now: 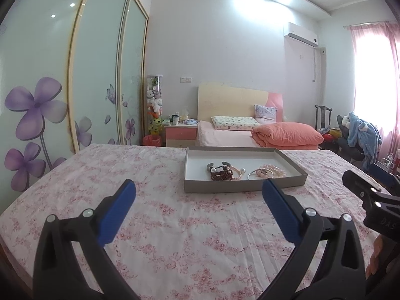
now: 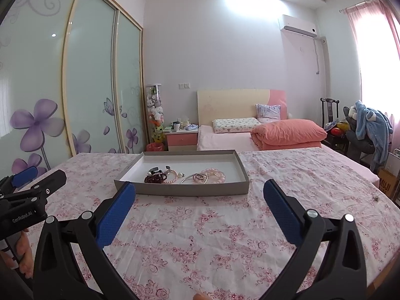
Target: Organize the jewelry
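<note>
A shallow grey cardboard tray (image 1: 240, 186) (image 2: 190, 190) sits on the floral tablecloth. Inside lie a dark red bead bracelet (image 1: 221, 175) (image 2: 155, 178), a pink pearl bracelet (image 1: 237, 172) (image 2: 172, 176), a silver bangle (image 1: 255, 173) (image 2: 190, 178) and a chunky pink bead bracelet (image 1: 273, 171) (image 2: 213, 175). My left gripper (image 1: 198, 192) is open and empty, short of the tray. My right gripper (image 2: 199, 193) is open and empty, its left fingertip by the tray's near left wall. Each gripper shows at the edge of the other's view.
The table with its pink floral cloth (image 1: 162, 225) (image 2: 200, 237) fills the foreground. A small dark item (image 2: 375, 197) lies near its right edge. Behind are a bed (image 2: 250, 137), a nightstand (image 2: 181, 138), a sliding wardrobe (image 2: 87, 87) and a chair with clothes (image 2: 367, 127).
</note>
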A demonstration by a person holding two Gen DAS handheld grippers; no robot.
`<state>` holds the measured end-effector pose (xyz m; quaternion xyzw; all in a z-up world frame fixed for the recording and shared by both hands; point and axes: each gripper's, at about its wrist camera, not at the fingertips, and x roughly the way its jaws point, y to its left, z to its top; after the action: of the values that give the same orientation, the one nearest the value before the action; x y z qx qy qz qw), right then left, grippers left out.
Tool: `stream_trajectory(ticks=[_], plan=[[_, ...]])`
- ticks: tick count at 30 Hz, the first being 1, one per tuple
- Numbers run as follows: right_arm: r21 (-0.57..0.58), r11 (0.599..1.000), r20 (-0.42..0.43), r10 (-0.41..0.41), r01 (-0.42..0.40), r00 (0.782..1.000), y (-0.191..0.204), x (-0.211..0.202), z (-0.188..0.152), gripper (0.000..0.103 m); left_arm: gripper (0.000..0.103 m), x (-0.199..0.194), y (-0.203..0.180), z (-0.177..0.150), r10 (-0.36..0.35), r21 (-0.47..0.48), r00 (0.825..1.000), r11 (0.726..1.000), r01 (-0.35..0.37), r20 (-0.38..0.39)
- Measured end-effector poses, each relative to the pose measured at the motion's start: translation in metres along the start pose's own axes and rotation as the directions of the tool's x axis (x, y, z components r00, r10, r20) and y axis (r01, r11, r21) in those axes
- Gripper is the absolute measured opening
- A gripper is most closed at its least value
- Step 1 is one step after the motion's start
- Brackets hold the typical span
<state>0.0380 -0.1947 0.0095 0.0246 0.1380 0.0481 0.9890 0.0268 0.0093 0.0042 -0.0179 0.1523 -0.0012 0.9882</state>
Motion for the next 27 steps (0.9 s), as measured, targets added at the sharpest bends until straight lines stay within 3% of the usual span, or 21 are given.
stream_trajectory(ticks=[27], plan=[[0.003,1.000,-0.003,0.003,-0.003,1.000,0.0006,-0.0002,-0.0010,0.101,0.099,0.0019,-0.0021,-0.0030,-0.015,-0.003,1.000,1.000,0.015,-0.014]])
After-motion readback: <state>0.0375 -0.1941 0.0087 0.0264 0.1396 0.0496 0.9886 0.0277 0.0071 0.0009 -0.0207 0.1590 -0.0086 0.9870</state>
